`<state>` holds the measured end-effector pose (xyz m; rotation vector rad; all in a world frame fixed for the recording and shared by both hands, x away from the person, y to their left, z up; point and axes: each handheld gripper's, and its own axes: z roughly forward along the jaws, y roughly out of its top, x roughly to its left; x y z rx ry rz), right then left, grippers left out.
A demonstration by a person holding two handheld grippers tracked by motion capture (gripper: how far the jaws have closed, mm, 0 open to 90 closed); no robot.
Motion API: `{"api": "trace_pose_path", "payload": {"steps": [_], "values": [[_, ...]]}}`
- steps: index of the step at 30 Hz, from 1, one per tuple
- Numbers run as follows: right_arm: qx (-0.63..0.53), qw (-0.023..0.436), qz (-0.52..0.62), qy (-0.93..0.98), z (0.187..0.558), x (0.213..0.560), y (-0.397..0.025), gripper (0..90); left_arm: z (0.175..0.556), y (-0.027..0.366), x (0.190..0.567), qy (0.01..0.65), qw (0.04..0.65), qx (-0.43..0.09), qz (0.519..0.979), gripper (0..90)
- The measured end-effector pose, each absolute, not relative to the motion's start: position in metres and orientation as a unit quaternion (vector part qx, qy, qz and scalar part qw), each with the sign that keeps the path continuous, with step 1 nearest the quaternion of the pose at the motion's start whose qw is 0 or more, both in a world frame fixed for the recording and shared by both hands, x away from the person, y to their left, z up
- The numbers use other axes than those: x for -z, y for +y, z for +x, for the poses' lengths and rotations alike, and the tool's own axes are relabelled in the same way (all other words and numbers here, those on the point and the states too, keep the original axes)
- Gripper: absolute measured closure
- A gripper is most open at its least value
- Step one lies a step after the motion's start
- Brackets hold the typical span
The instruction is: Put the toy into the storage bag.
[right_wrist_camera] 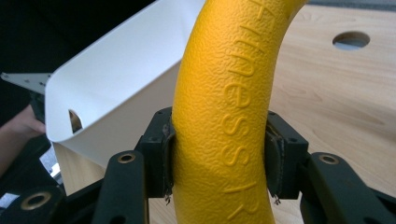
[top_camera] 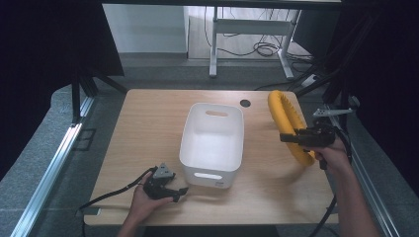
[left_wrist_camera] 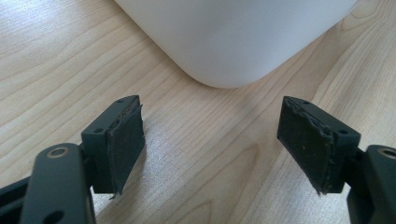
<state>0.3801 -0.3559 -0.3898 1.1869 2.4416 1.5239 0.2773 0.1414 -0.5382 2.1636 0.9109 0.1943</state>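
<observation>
Beside the white bin (top_camera: 212,143), our right gripper (top_camera: 296,138) pinches a yellow ring (right_wrist_camera: 229,116); our left gripper (left_wrist_camera: 210,149) rests on the table (left_wrist_camera: 56,60), jaws spread.

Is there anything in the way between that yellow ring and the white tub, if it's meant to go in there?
Nothing visible. The right gripper is clamped on the textured yellow foam ring, held up right of the white plastic tub. The tub's open top looks empty. Bare wooden table lies between.

My right gripper (top_camera: 291,138) clamps the yellow textured ring (top_camera: 288,123), tilted on edge, right of the white bin (top_camera: 213,140).
</observation>
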Motion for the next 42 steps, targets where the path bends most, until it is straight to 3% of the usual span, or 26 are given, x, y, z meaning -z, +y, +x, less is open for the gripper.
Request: {"api": "trace_pose_path", "payload": {"steps": [25, 42], "values": [[-0.570, 0.021, 0.364, 0.736, 0.365, 0.370, -0.344, 51.6, 0.277, 0.141, 0.539, 0.357, 0.386, -0.070, 0.848, 23.0], [-0.643, 0.090, 0.389, 0.654, 0.343, 0.379, -0.309, 51.5, 0.277, 0.140, 0.539, 0.360, 0.389, -0.068, 0.845, 22.9]]}}
